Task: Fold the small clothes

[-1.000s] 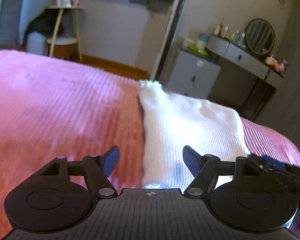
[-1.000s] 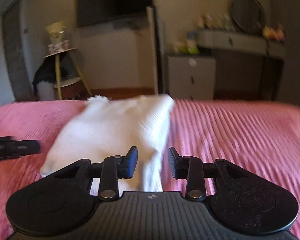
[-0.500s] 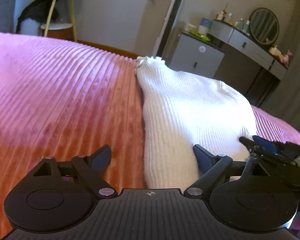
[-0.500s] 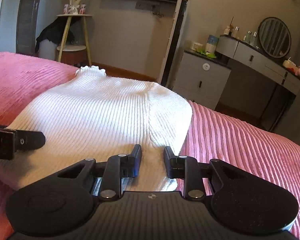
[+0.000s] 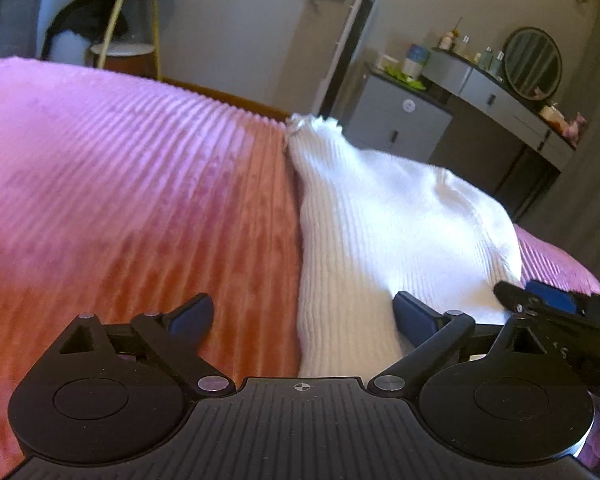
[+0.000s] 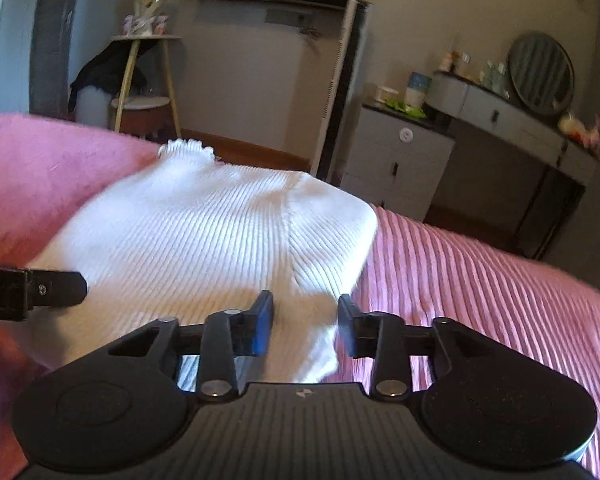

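Observation:
A white ribbed knit garment point(image 5: 380, 216) lies flat on the pink ribbed bedspread point(image 5: 140, 200), its frilled collar at the far end. My left gripper point(image 5: 302, 318) is open wide over the garment's near left edge. My right gripper point(image 6: 305, 326) is open, its jaws astride the garment's near right corner point(image 6: 220, 248). Each gripper shows at the edge of the other's view: the right one point(image 5: 556, 308), the left one point(image 6: 32, 290).
The bedspread point(image 6: 480, 280) stretches to both sides of the garment. Beyond the bed stand a grey drawer cabinet point(image 5: 400, 124), a dressing table with a round mirror point(image 5: 534, 62), and a wooden side stand point(image 6: 144, 80).
Both grippers have come down and forward to the garment's near edge. The left jaws opened wider; the right jaws opened from a narrow gap.

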A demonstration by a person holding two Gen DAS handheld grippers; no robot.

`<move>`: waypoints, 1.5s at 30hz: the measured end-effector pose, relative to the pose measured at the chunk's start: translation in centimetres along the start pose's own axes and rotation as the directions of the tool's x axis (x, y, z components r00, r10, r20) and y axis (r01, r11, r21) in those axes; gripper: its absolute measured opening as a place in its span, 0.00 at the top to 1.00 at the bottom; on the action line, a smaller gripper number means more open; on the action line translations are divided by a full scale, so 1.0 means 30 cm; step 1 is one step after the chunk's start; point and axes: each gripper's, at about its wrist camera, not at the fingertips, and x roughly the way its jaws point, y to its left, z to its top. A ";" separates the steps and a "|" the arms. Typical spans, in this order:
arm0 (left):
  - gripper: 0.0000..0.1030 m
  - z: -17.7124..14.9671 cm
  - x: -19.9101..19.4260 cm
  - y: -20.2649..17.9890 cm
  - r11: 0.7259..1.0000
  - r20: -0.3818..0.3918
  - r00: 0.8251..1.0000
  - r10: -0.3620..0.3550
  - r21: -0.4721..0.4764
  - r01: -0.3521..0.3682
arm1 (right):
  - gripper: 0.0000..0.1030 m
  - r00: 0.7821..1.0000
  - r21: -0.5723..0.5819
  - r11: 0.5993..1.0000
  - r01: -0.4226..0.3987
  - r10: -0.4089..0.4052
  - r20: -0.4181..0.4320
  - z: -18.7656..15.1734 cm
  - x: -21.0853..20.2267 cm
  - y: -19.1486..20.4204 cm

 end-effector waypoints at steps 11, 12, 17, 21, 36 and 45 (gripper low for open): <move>0.04 0.154 0.093 -0.113 0.998 0.044 0.999 -0.012 0.063 0.009 | 0.43 0.995 0.119 0.991 0.063 -0.072 0.070 0.130 0.076 0.014; 0.04 0.163 0.121 -0.109 0.999 0.040 0.999 -0.005 0.047 0.003 | 0.41 0.995 0.131 0.989 0.063 -0.073 0.073 0.147 0.099 0.009; 0.04 0.179 0.240 -0.089 0.999 0.009 0.999 0.036 0.031 -0.037 | 0.25 0.990 0.175 0.980 0.091 -0.109 0.094 0.144 0.235 -0.006; 0.03 0.146 0.311 -0.062 0.998 0.006 0.999 0.047 0.049 -0.047 | 0.17 0.987 0.225 0.969 0.104 -0.128 0.097 0.060 0.313 -0.029; 0.03 0.099 -0.040 0.179 0.978 0.125 0.970 0.207 -0.007 -0.208 | 0.05 0.994 0.264 0.964 0.033 -0.060 0.095 -0.030 0.022 -0.114; 0.03 -0.038 -0.217 0.092 0.991 -0.115 0.988 0.103 -0.076 -0.112 | 0.04 0.983 0.284 0.959 -0.028 0.079 -0.168 -0.230 -0.223 -0.071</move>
